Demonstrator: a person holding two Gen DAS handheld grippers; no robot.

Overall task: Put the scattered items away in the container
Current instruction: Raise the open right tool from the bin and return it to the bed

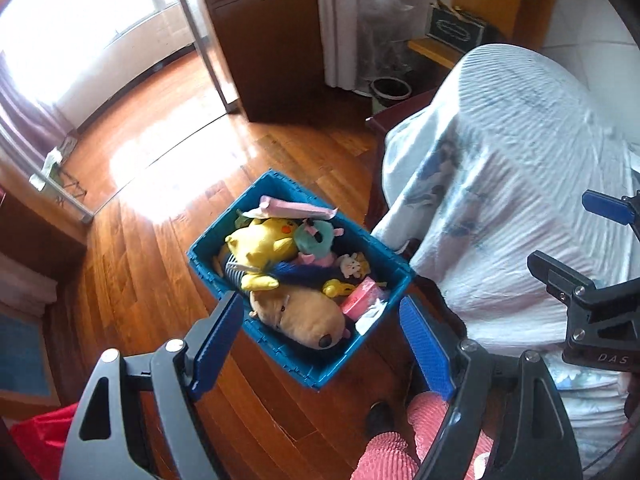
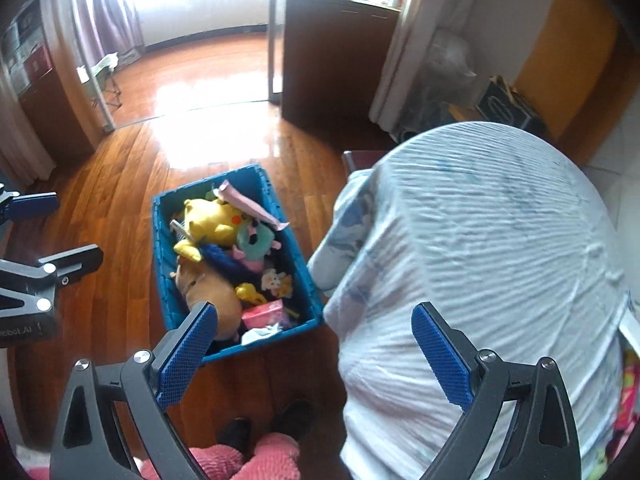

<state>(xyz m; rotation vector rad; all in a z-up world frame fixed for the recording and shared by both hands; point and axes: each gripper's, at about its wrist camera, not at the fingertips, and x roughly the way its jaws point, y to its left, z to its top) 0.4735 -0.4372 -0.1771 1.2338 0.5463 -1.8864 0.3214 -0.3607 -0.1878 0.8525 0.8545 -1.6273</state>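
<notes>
Left claw [image 1: 320,344]: hanging wide open and empty above the floor, its blue pads framing the near corner of the bin.
Right claw [image 2: 316,356]: also gaping open with nothing between its pads, pointing down at the gap between the bin and the covered furniture.
Blue plastic bin [image 1: 208,264]: sitting on the wooden floor [image 1: 132,272] just beside the draped furniture, one long side running along it.
Bin contents: yellow Pikachu plush [image 1: 260,244] lying toward the far end, tan plush animal [image 1: 304,316] filling the near end, a teal and pink plush [image 1: 316,240], a pink box [image 1: 362,298] and a pink packet [image 1: 296,208] resting on the far rim.
Task progress: looking nearly finished, since no loose item is showing on the floor around the bin.
Doing this step well: scanning the floor edges and the foot of the drape for strays before reaching, and keeping both claws open and apart while searching.
White patterned sheet [image 2: 480,260]: covering a bulky piece of furniture and hiding whatever is lying beneath or behind it.
In the way: the person's pink-trousered legs [image 2: 256,460] and dark shoes are standing close to the bin's near end; the sheet's hanging edge is crowding the bin's side.
Surroundings: dark wooden cabinet [image 1: 272,52] standing well beyond the bin, sunlight glaring on the floor.
</notes>
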